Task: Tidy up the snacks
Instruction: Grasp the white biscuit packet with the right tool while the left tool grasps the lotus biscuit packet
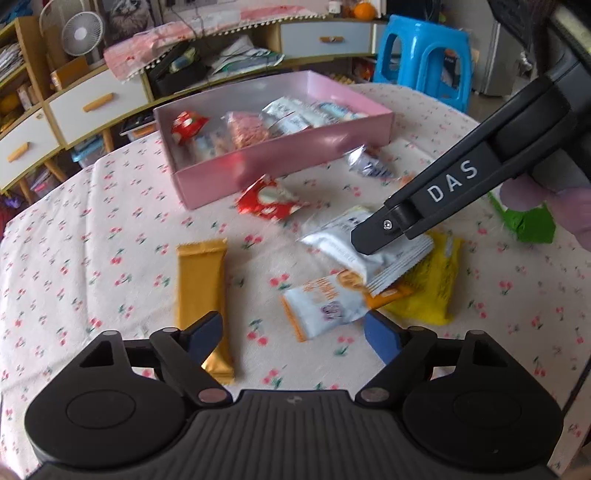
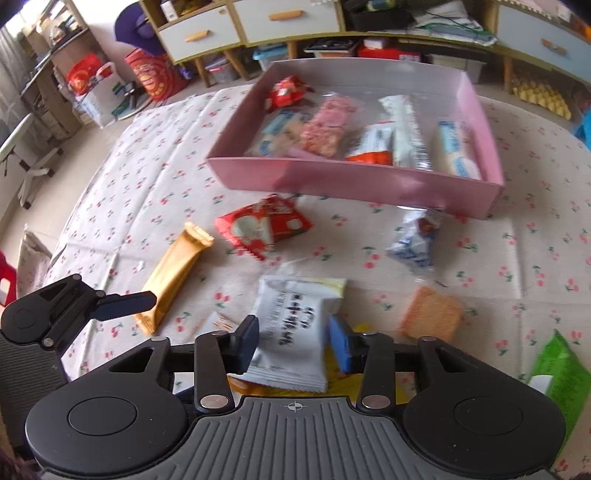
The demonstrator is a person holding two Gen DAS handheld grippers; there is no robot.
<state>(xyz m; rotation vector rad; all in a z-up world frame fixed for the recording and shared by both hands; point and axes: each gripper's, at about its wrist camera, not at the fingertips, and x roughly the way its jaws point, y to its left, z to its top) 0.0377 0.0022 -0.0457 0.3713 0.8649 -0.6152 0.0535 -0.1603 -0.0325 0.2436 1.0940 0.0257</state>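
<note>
The worktop point(image 1: 92, 236) is covered by a pale cloth printed with small cherries. Behind it, a low cabinet point(image 1: 77, 107) with white drawers and wooden handles is seen, cluttered on top. A white desk fan point(image 1: 82, 34) is set above it. A blue plastic stool point(image 1: 424, 55) is placed beside the worktop. Red bags point(image 2: 155, 74) are stood on the pale floor point(image 2: 22, 192). Soft daylight is noted throughout.

Most of the yellow packet point(image 1: 439, 291) is buried under the white pouch point(image 2: 291, 332), and the right wrist view shows just a sliver of it. The green packet point(image 2: 561, 373) runs off the frame edge there. The print on the red wrapper point(image 1: 269, 203) is smeared, unreadable. The stuff inside the pink box point(image 2: 354, 184) is blurry too, and its near wall hides the lower ends. The gold bar point(image 1: 203, 302) dips behind the left gripper's finger point(image 1: 207, 330).
</note>
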